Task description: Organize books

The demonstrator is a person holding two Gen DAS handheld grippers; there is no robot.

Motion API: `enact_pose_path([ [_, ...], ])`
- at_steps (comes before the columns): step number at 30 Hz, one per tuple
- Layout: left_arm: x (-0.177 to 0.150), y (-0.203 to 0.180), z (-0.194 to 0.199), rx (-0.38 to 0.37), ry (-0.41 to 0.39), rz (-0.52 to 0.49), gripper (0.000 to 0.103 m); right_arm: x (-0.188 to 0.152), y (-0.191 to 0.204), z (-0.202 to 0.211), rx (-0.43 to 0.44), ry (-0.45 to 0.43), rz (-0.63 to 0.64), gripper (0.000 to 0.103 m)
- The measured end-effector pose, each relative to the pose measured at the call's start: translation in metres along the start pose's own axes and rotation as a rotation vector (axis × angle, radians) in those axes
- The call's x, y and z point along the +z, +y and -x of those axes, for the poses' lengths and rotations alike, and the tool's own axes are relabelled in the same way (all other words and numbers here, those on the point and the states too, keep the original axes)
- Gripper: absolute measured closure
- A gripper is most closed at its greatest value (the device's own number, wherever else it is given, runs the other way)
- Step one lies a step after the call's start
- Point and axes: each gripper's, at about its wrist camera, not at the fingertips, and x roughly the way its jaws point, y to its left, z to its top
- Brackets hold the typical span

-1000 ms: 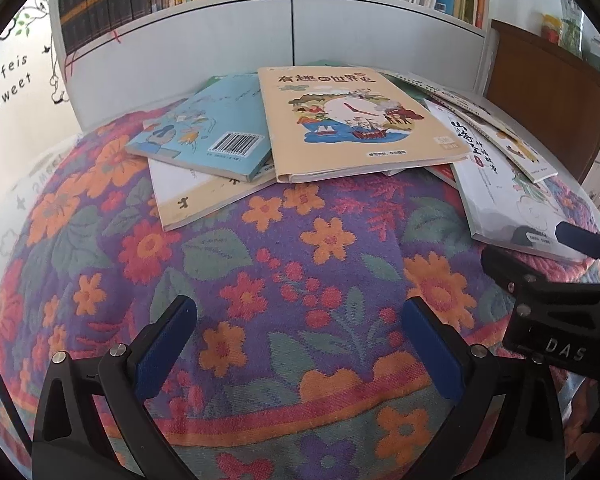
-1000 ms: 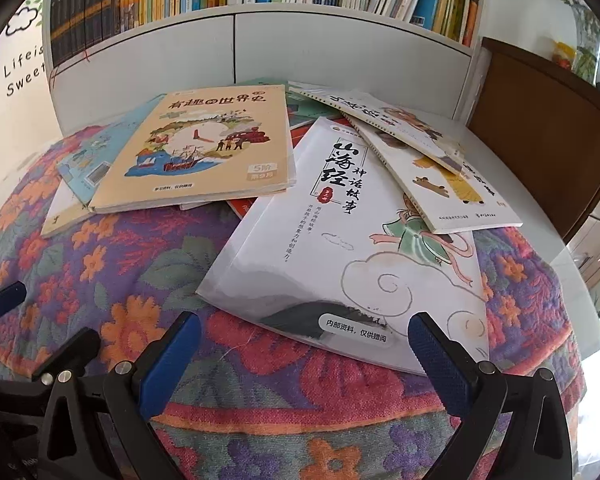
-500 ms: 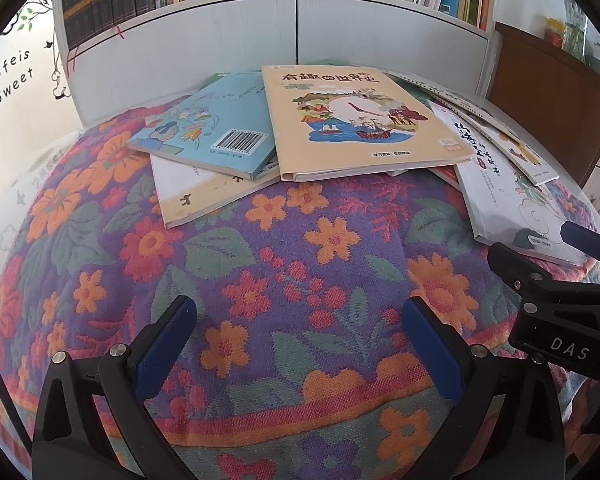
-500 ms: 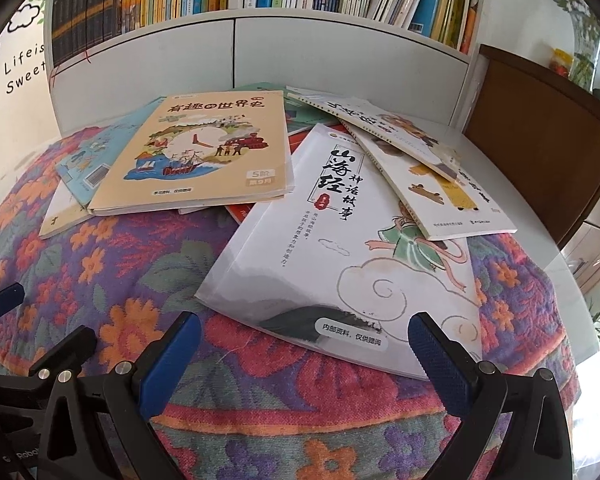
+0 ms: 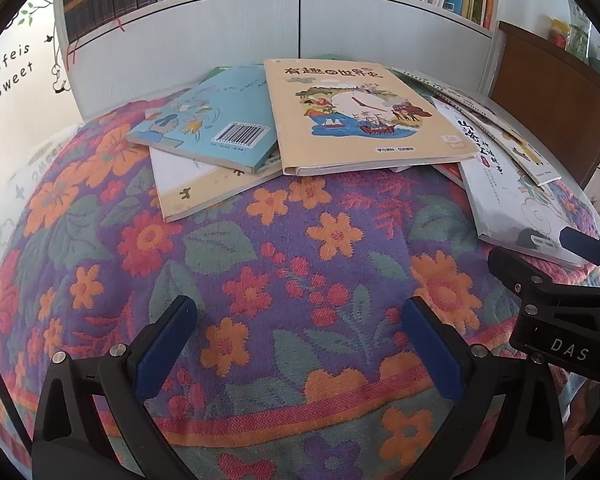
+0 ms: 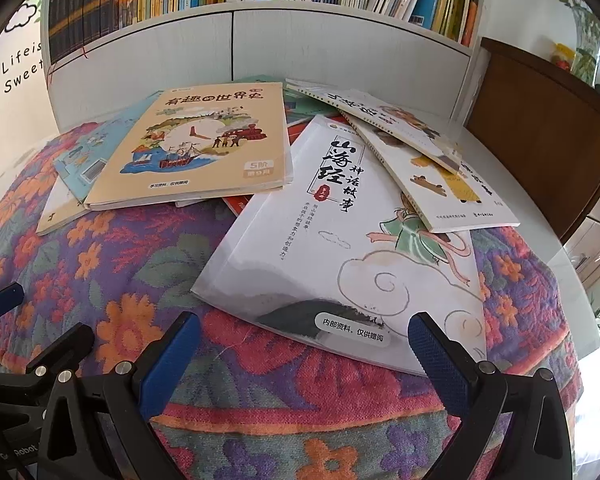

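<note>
Several books lie scattered on a flowered cloth (image 5: 284,248). A tan picture book (image 5: 356,116) (image 6: 204,144) rests on top in the middle. A light blue book (image 5: 216,120) with a barcode overlaps a cream one (image 5: 196,188) at the left. A white book with a cloud drawing (image 6: 352,240) (image 5: 512,192) lies at the right, under two thin booklets (image 6: 440,168). My left gripper (image 5: 300,340) hovers open over bare cloth, short of the books. My right gripper (image 6: 300,352) is open, its fingers flanking the near edge of the white book without touching it.
A white bookcase (image 6: 300,40) packed with upright books stands behind the table. A brown wooden cabinet (image 6: 540,152) is at the right. The white table edge (image 6: 556,248) shows beyond the cloth. The right gripper's body (image 5: 560,312) sits close beside the left one.
Both grippers have edged slightly back or up, so more of the bookshelf shows. The books have not moved and both grippers stay open.
</note>
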Motion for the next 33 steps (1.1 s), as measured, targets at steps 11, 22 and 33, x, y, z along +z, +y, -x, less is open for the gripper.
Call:
enact_pose_path([
  [11,0.000,0.002,-0.004,0.006,0.023,-0.003,0.000,0.000,-0.001,-0.007,0.004,0.019,0.000,0.000],
  [22,0.002,0.004,-0.008,-0.008,0.032,-0.010,0.000,0.000,0.000,-0.010,0.021,-0.049,-0.003,0.000],
  [33,0.008,0.005,-0.010,-0.015,0.062,-0.040,0.000,0.002,0.001,-0.012,0.016,-0.050,0.009,0.000],
])
